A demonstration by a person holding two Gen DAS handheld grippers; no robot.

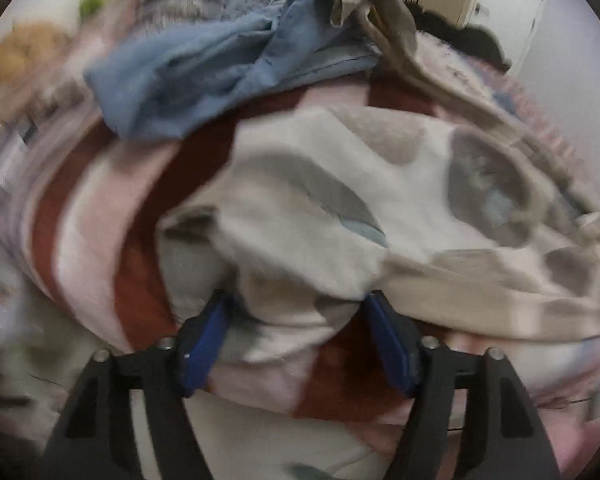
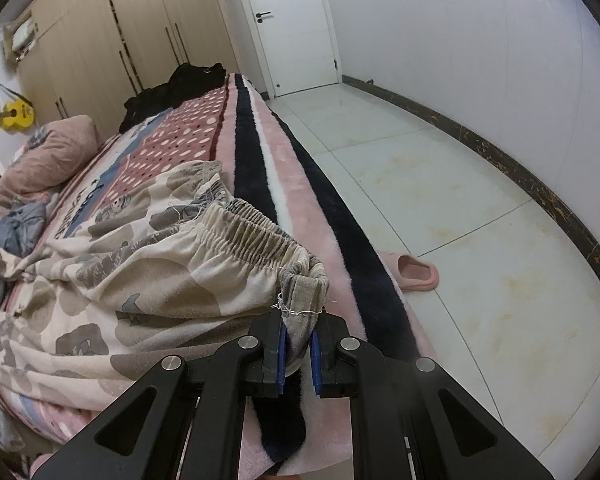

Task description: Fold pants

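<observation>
Right gripper: your right gripper point(image 2: 299, 354) is clamped on the corner of the elastic waistband point(image 2: 256, 236); the cloth fills the narrow gap between the two blue pads point(image 2: 282, 360).
Left gripper: your left gripper point(image 1: 296, 344) has its jaws apart, and a fold of the pants point(image 1: 320, 208) lies between the blue fingers point(image 1: 204, 344). The picture is blurred, so you cannot tell if the pads touch the cloth.
Pants: the patterned cream and grey pants point(image 2: 112, 280) lie crumpled on the bed, spreading from your right gripper towards the left side of the right wrist view. The waistband stands open and raised near the bed edge.
Bed edge: the blanket point(image 2: 260, 160) with dark and pink stripes runs along the right edge of the bed, just beside the waistband. The edge goes from your right gripper away to the far end of the bed.
Open room on the bed: beyond the pants the dotted part of the blanket is bare, up to the black garment point(image 2: 172, 92) at the far end.
Other clothes: in the left wrist view a blue garment point(image 1: 188, 76) and a beige one point(image 1: 384, 20) lie in a heap beyond the pants, close to them. A pink pillow point(image 2: 52, 152) lies at the left side of the bed.
Floor: right of the bed the tiled floor point(image 2: 460, 200) is wide and open; one pink slipper point(image 2: 416, 272) lies near the bed edge.
Far end: wardrobe point(image 2: 100, 40) and white door point(image 2: 292, 24) stand behind the bed.
</observation>
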